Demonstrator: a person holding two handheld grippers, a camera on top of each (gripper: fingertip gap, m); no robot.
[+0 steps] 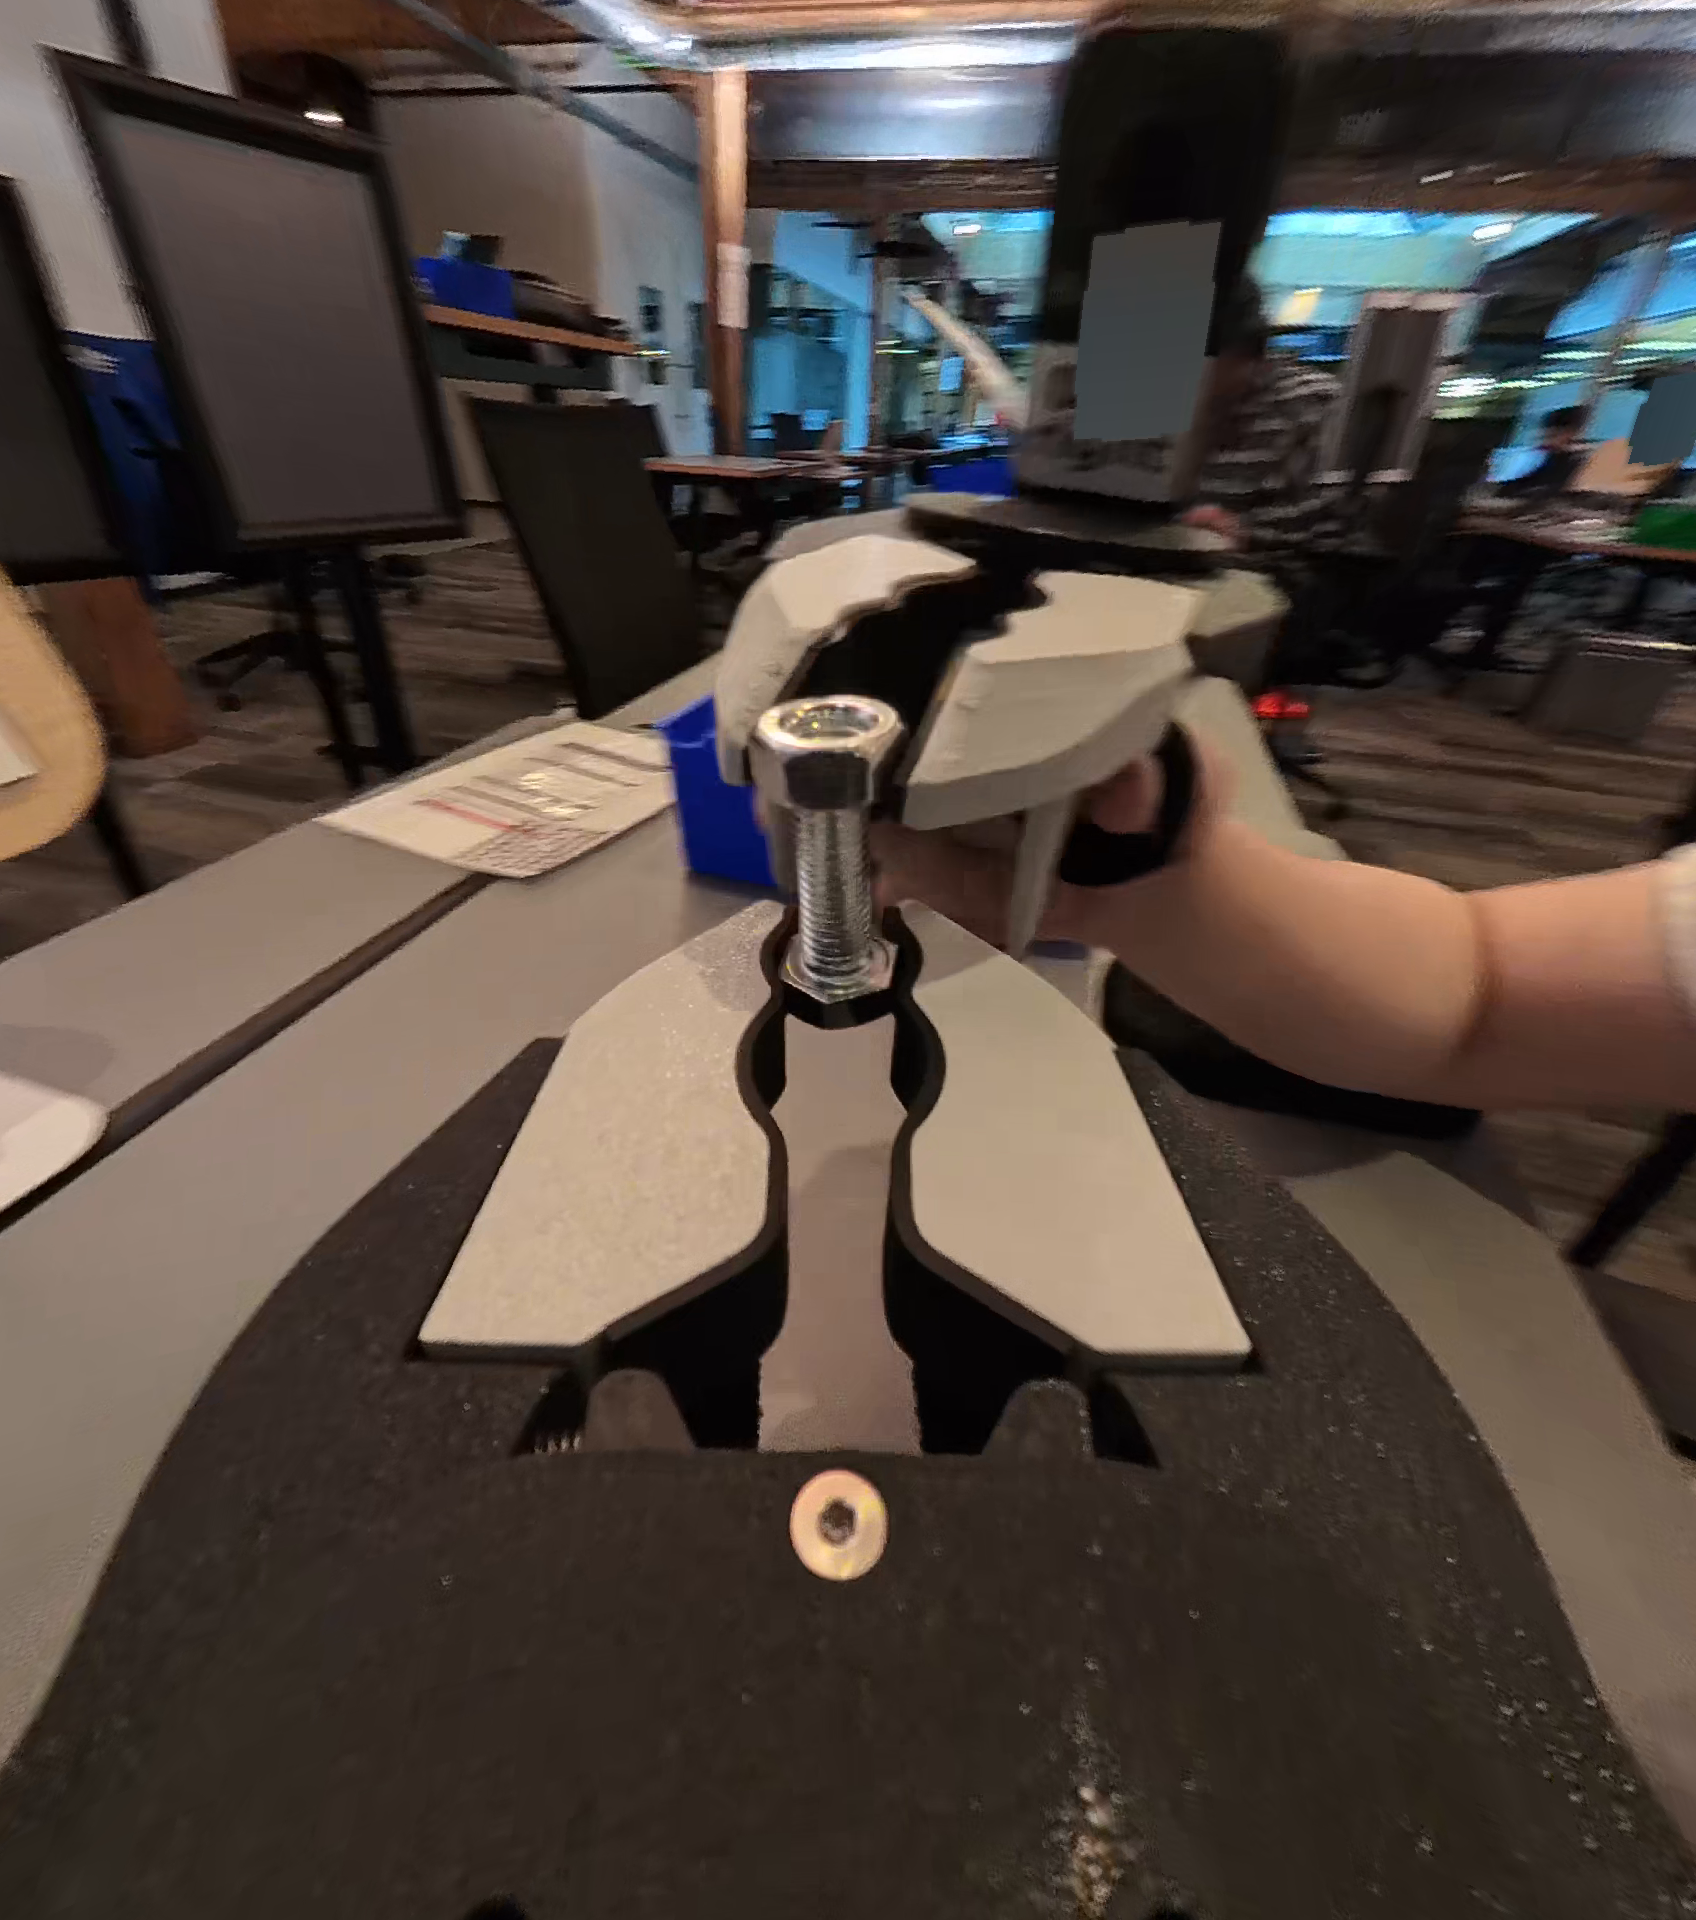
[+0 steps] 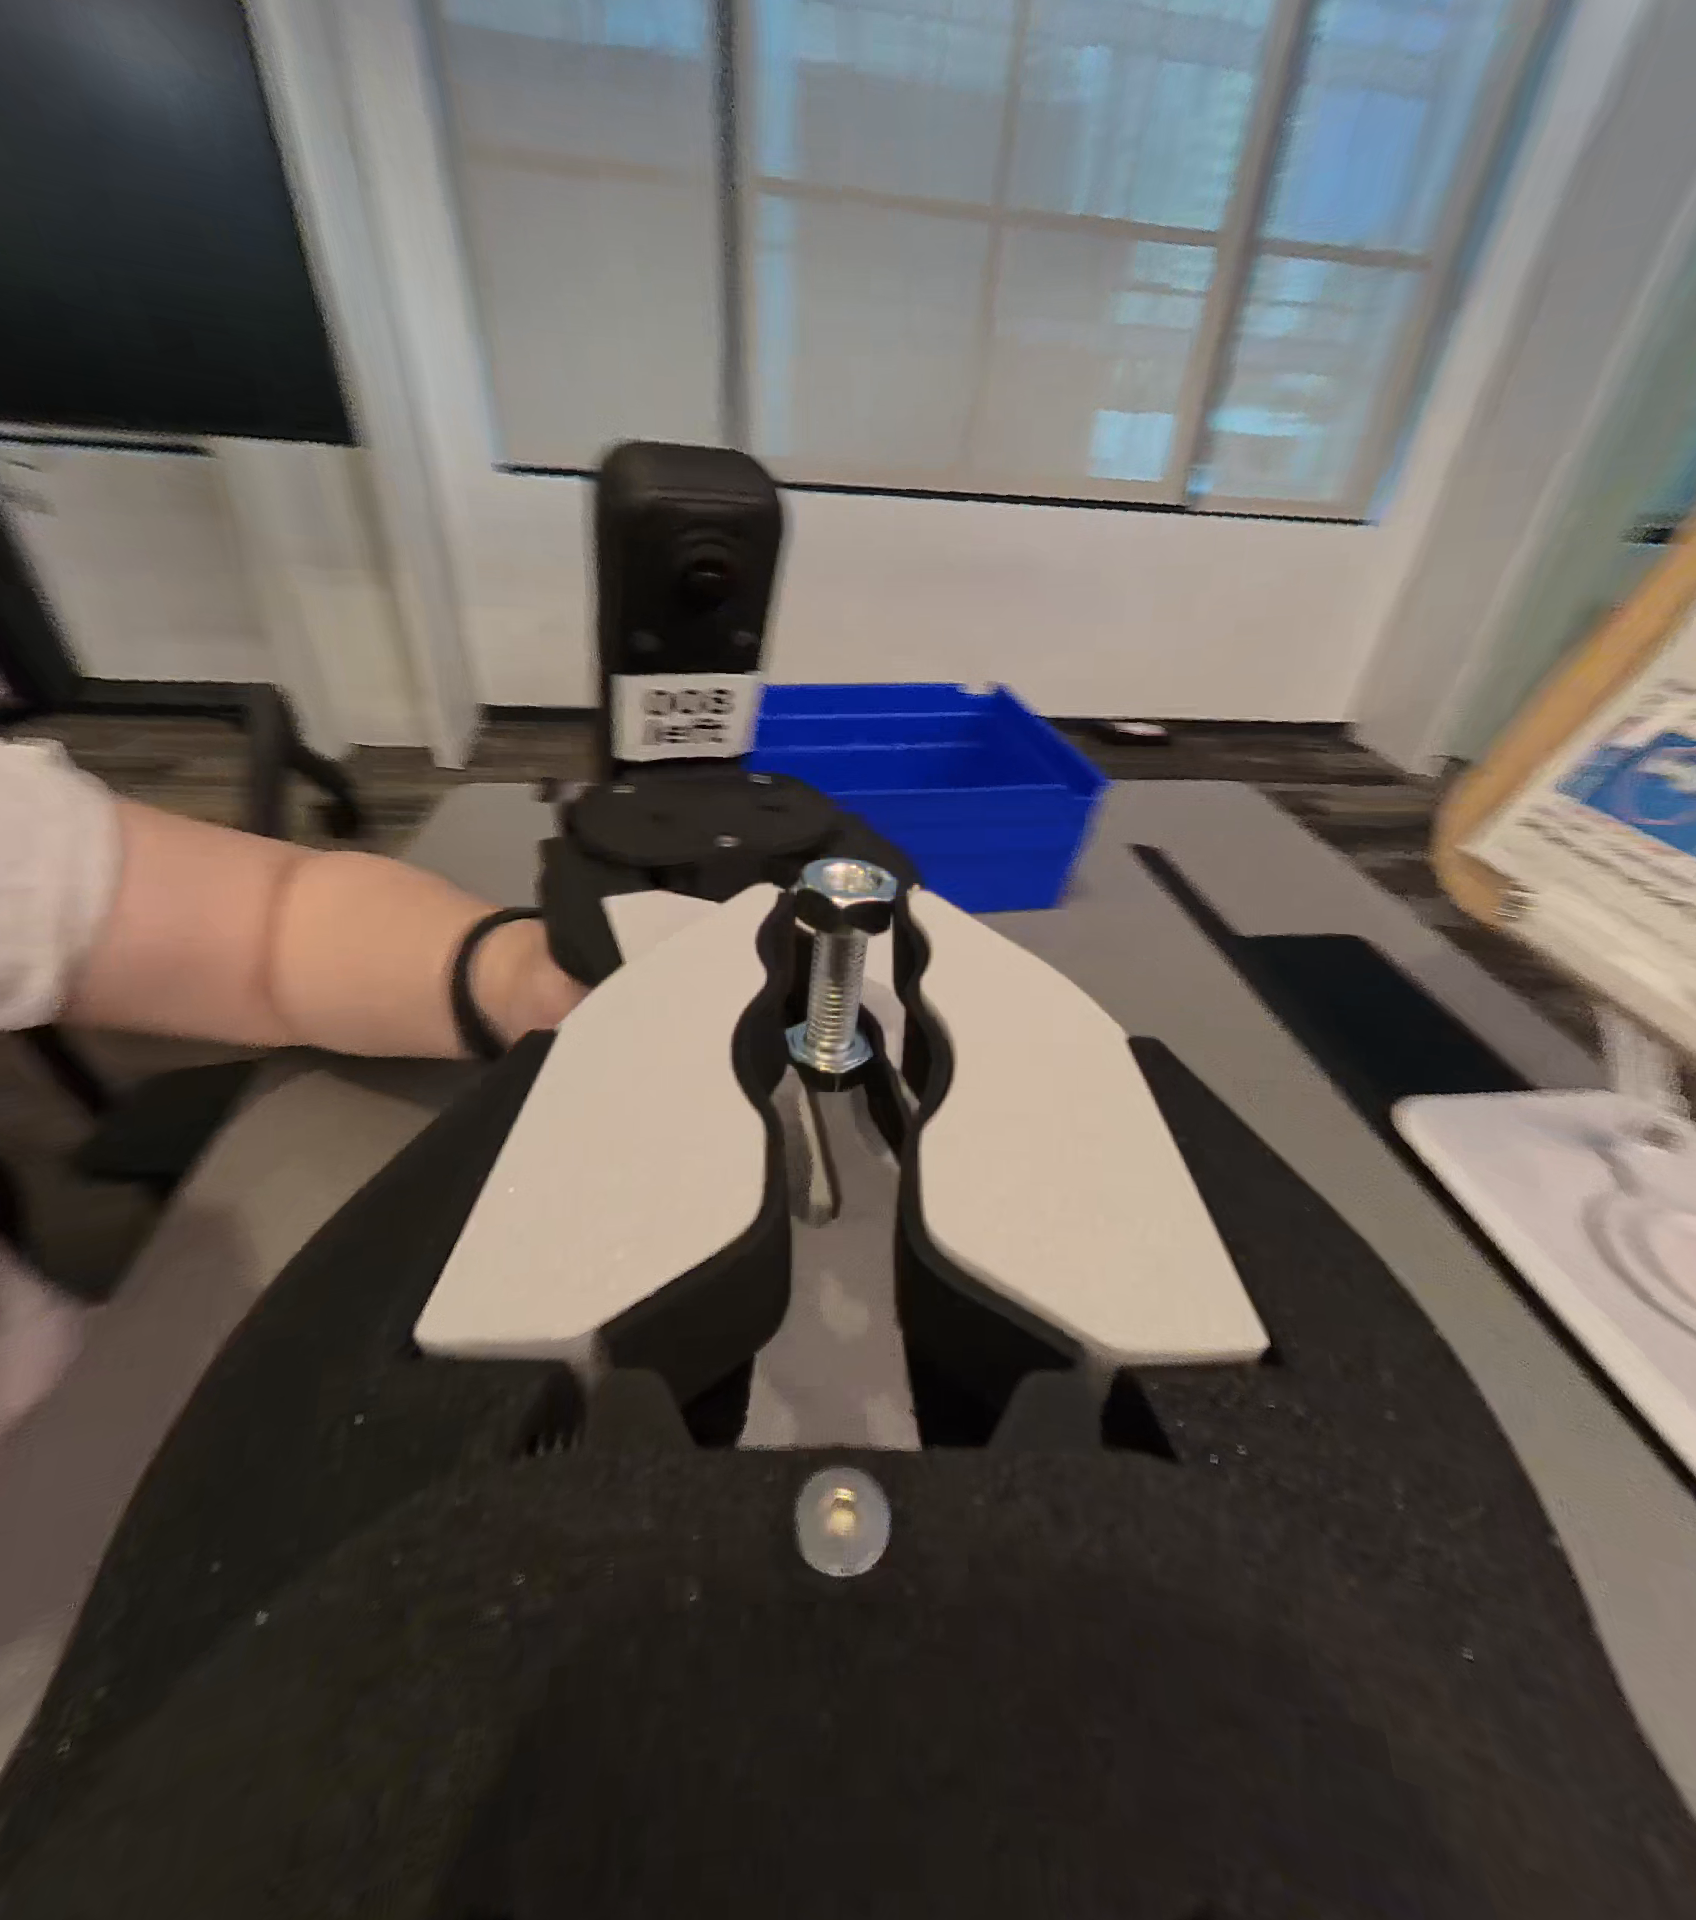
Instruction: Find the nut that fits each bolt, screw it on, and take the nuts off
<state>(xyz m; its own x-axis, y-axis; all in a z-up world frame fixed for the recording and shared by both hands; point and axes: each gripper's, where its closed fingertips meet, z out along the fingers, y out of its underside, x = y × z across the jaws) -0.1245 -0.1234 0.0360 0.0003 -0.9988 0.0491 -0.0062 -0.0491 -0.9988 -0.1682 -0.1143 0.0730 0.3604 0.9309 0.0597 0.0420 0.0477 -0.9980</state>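
- The bolt [image 1: 828, 847] stands upright in the air above the counter [image 1: 252, 1039], head up, held between the two grippers.
- The left gripper [image 1: 836, 987] has its fingers [image 1: 657, 1122] drawn narrow around the nut [image 1: 836, 977], which sits low on the thread near the bolt's bottom end.
- The right gripper [image 2: 842, 914] has its fingers [image 2: 636, 1091] closed on the bolt's hex head; in the right wrist view the head sits at the fingertips, with the shank and nut [image 2: 823, 1049] hanging below.
- This split looks deliberate: one gripper pins the nut while the other turns the head, so the thread can run through. Whether the nut is going on or coming off cannot be told.
- Holding the bolt upright and clear of the counter leaves each wrist room to rotate.
- A blue bin [image 2: 937, 790] stands on the counter just behind the grippers; its inside shows no parts from this angle.
- A printed sheet [image 1: 511, 800] lies on the counter beside the bin, and a white tray [image 2: 1602, 1278] with a clear stand lies to the right.
- The closest obstacles are the grippers themselves: their bodies face one another at close range, so a large twist may knock one against the other.
- Monitors on stands, chairs and desks stay well apart from the work.
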